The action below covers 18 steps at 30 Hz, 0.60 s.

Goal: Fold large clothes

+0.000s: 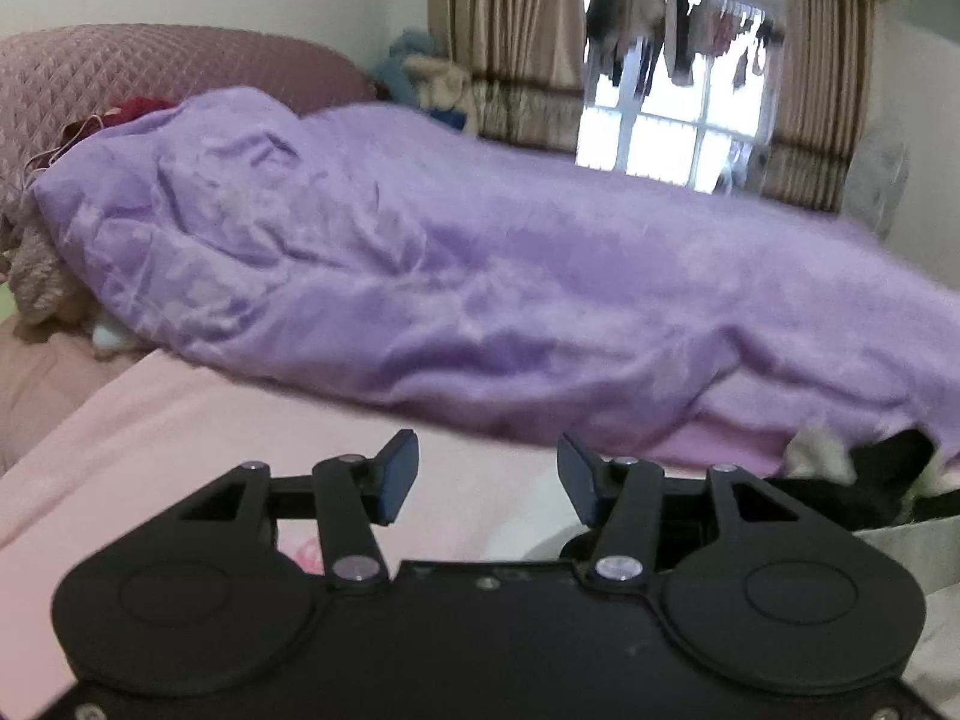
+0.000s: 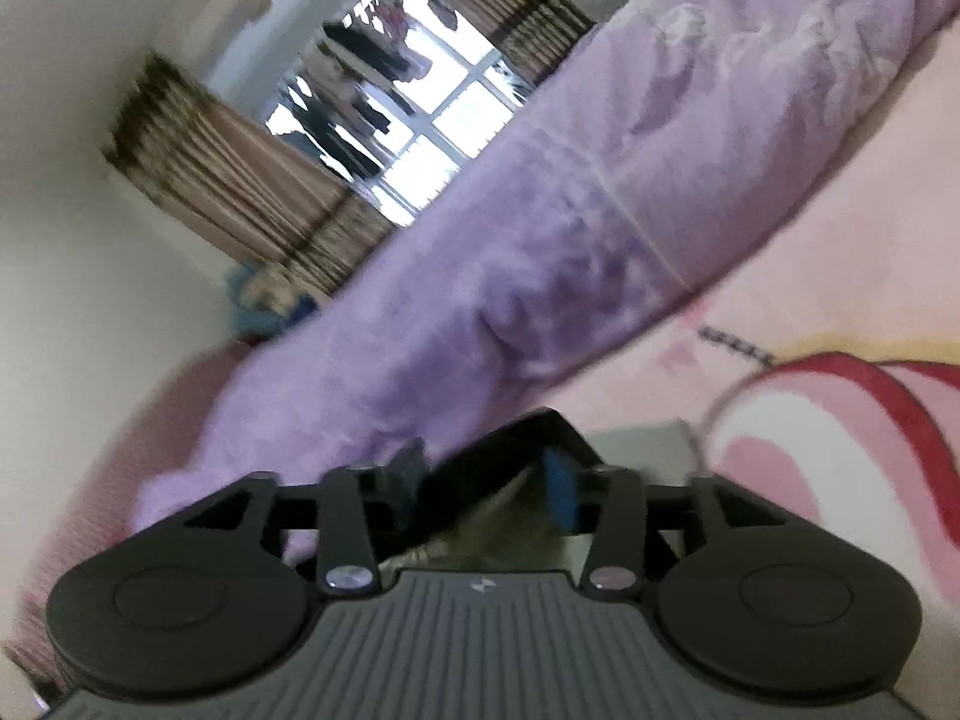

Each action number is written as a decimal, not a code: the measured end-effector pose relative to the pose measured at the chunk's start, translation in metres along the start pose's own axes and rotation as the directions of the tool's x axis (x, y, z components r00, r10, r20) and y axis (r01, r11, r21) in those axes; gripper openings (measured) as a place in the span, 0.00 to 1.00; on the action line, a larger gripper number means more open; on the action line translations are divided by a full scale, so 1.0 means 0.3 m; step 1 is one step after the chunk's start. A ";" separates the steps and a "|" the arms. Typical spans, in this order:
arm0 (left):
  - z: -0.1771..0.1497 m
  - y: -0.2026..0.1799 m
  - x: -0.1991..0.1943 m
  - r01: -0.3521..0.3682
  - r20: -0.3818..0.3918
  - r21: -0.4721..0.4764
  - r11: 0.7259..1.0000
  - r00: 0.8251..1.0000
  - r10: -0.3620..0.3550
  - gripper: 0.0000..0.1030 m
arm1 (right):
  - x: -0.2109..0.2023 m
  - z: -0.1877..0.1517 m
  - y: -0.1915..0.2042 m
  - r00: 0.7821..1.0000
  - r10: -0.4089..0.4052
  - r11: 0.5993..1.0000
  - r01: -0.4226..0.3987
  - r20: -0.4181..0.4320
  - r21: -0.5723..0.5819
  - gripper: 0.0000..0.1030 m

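Observation:
A dark garment with pale parts (image 1: 864, 480) lies on the pink bed sheet (image 1: 180, 438) at the right, next to the purple blanket. My left gripper (image 1: 487, 483) is open and empty above the sheet, to the left of the garment. In the right wrist view, my right gripper (image 2: 489, 480) has its fingers apart with dark and grey cloth (image 2: 498, 468) between them. The view is tilted and blurred, so I cannot tell whether the pads press the cloth.
A long rolled purple blanket (image 1: 480, 276) lies across the bed behind the grippers; it also shows in the right wrist view (image 2: 540, 240). A quilted mauve headboard (image 1: 120, 78), soft toys (image 1: 420, 78), brown curtains (image 1: 504, 30) and a window (image 1: 678, 138) stand behind it.

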<state>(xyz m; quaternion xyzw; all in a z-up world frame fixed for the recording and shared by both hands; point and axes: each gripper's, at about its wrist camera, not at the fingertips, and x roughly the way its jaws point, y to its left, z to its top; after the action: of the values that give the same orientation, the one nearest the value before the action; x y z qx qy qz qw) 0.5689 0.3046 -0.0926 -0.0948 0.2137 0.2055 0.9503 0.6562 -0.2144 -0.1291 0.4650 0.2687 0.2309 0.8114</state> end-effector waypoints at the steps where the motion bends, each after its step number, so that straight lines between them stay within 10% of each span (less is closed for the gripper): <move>1: 0.003 0.003 -0.014 0.028 0.013 0.003 1.000 1.000 -0.028 0.52 | -0.020 0.003 -0.014 0.998 0.035 0.998 -0.038 0.054 0.053 0.94; 5: -0.022 -0.045 -0.021 0.090 0.023 0.114 0.989 0.995 -0.093 0.53 | -0.045 0.030 -0.066 0.995 0.064 0.985 -0.074 0.072 0.156 0.94; 10: -0.085 -0.125 0.060 0.070 -0.047 0.227 0.971 0.997 -0.061 0.53 | -0.074 0.031 -0.021 0.981 -0.109 0.991 0.119 0.159 -0.054 0.94; 13: -0.124 -0.157 0.106 0.059 -0.076 0.301 0.952 0.996 -0.038 0.53 | -0.029 -0.004 0.058 0.957 -0.251 0.910 0.285 0.147 -0.300 0.94; 18: -0.149 -0.164 0.137 0.118 -0.092 0.318 0.941 0.991 -0.093 0.53 | 0.053 -0.069 0.100 0.953 -0.303 0.782 0.251 0.004 -0.570 0.94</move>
<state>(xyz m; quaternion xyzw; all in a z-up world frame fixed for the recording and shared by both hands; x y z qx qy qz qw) 0.6075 0.2629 -0.1461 0.0429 0.2747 0.1128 0.9539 0.6510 -0.1777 -0.1150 0.1491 0.2892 0.1983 0.9246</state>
